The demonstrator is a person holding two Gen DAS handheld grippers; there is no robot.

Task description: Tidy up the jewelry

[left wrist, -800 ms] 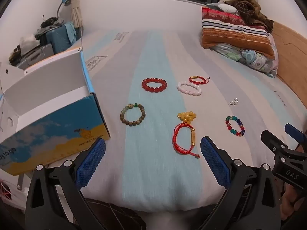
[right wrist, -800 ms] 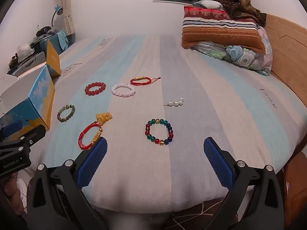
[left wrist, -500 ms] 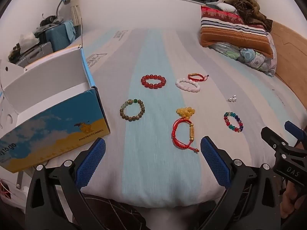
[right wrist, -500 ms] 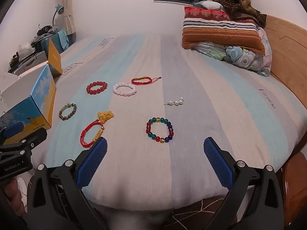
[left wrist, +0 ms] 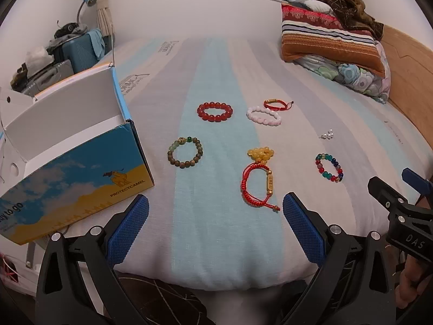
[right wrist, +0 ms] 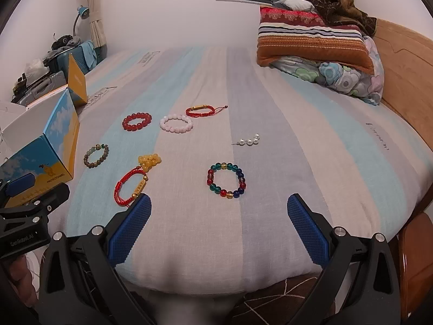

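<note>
Right now your left gripper (left wrist: 215,226) and right gripper (right wrist: 219,224) both gape wide, empty, above the bed's near edge. Just ahead lies the red cord bracelet (left wrist: 257,182): light, limp, likely snaggy. Pinch its stiff gold tube.

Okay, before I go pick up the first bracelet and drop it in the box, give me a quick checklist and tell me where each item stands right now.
1. Left gripper open and empty: ok.
2. Right gripper open and empty: ok.
3. Box open, on the left of the bed: ok. Whether it is empty inside: cannot tell.
4. Bracelets apart for a clean grab: not ok for the red cord bracelet, which touches the yellow beads; ok for the multicolour bracelet and the brown bracelet.
5. Path to the nearest bracelets unobstructed: ok.
6. Pearls loose or strung: cannot tell.
</note>
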